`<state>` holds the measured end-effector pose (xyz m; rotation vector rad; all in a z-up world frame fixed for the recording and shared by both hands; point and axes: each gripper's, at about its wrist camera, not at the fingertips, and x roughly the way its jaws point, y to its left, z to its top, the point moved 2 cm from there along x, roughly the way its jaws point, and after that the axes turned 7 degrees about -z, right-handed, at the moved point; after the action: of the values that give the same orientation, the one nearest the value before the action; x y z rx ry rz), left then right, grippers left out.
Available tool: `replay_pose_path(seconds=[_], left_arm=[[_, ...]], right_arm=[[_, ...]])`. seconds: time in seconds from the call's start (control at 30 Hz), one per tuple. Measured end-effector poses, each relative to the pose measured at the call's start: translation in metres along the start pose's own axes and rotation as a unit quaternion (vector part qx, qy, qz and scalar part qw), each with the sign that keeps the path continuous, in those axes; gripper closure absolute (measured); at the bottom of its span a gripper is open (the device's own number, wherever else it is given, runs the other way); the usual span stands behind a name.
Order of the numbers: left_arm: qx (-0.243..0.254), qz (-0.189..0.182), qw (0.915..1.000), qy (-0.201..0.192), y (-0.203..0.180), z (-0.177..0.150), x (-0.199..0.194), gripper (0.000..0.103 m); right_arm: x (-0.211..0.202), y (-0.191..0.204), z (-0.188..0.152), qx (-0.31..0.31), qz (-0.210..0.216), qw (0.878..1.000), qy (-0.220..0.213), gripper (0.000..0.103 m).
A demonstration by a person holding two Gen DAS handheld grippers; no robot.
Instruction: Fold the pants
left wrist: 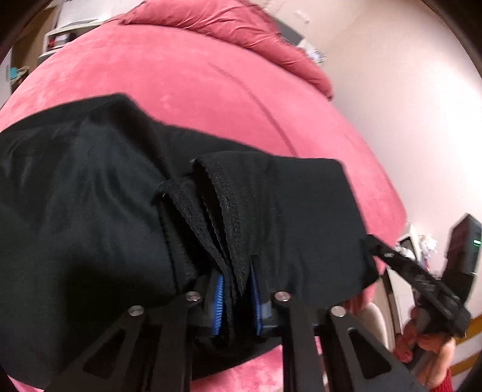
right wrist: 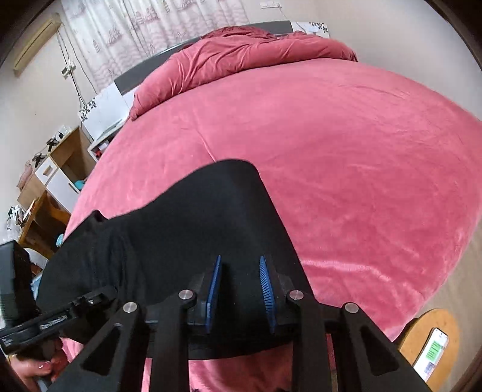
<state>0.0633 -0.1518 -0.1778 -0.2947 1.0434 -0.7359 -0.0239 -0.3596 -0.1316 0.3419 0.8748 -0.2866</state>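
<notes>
Black pants (left wrist: 90,196) lie on the pink bed (left wrist: 195,90), bunched toward its near edge. My left gripper (left wrist: 238,298) is shut on several folded layers of the pants' hem, which stand up between its blue pads (left wrist: 219,297). In the right wrist view the pants (right wrist: 195,217) spread under my right gripper (right wrist: 241,289). Its blue pads (right wrist: 266,292) stand apart with their inner faces bare and black cloth lying in the gap. From the left wrist view, the right gripper (left wrist: 373,241) reaches the pants' right edge, held by a hand (left wrist: 421,340).
A rumpled pink quilt (right wrist: 241,51) lies at the bed's far end. A wooden stool (right wrist: 421,331) with a phone (right wrist: 433,346) stands at the bed's near right. Wooden shelves and a desk (right wrist: 51,181) line the left wall under curtains (right wrist: 150,24).
</notes>
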Motion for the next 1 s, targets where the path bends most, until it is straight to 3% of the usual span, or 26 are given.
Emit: replay_pose_path(seconds=[0.1, 0.2, 0.3, 0.47, 0.5, 0.67, 0.87, 1.0], left_arm=[[0.037, -0.018, 0.9984, -0.039, -0.008, 0.001, -0.024, 0.091], [0.037, 0.003, 0.9975, -0.06, 0.001, -0.003, -0.034, 0.091], [0.024, 0.023, 0.9992, -0.022, 0.018, -0.014, -0.013, 0.09], [0.025, 0.005, 0.9994, -0.023, 0.025, -0.022, -0.016, 0.083], [0.015, 0.004, 0.9996, -0.021, 0.029, -0.023, -0.022, 0.077], [-0.054, -0.018, 0.9974, -0.046, 0.06, -0.039, -0.065, 0.069], [-0.104, 0.026, 0.9922, -0.064, 0.088, -0.064, -0.111, 0.069], [-0.159, 0.054, 0.9805, -0.101, 0.117, -0.075, -0.145, 0.069]], right_arm=[[-0.001, 0.004, 0.002, -0.011, 0.003, 1.0, -0.003, 0.076], [0.002, 0.012, -0.007, -0.026, 0.008, 1.0, 0.008, 0.077], [0.018, 0.018, -0.014, -0.04, -0.012, 0.998, 0.041, 0.077], [0.02, 0.02, -0.006, -0.021, -0.023, 0.998, 0.055, 0.077], [0.016, 0.023, -0.004, -0.025, -0.026, 0.998, 0.049, 0.075], [-0.005, 0.052, -0.002, -0.036, 0.018, 0.999, 0.018, 0.074], [0.001, 0.114, -0.008, -0.102, 0.073, 0.992, 0.016, 0.074], [0.01, 0.153, -0.014, -0.132, 0.091, 0.987, 0.017, 0.074]])
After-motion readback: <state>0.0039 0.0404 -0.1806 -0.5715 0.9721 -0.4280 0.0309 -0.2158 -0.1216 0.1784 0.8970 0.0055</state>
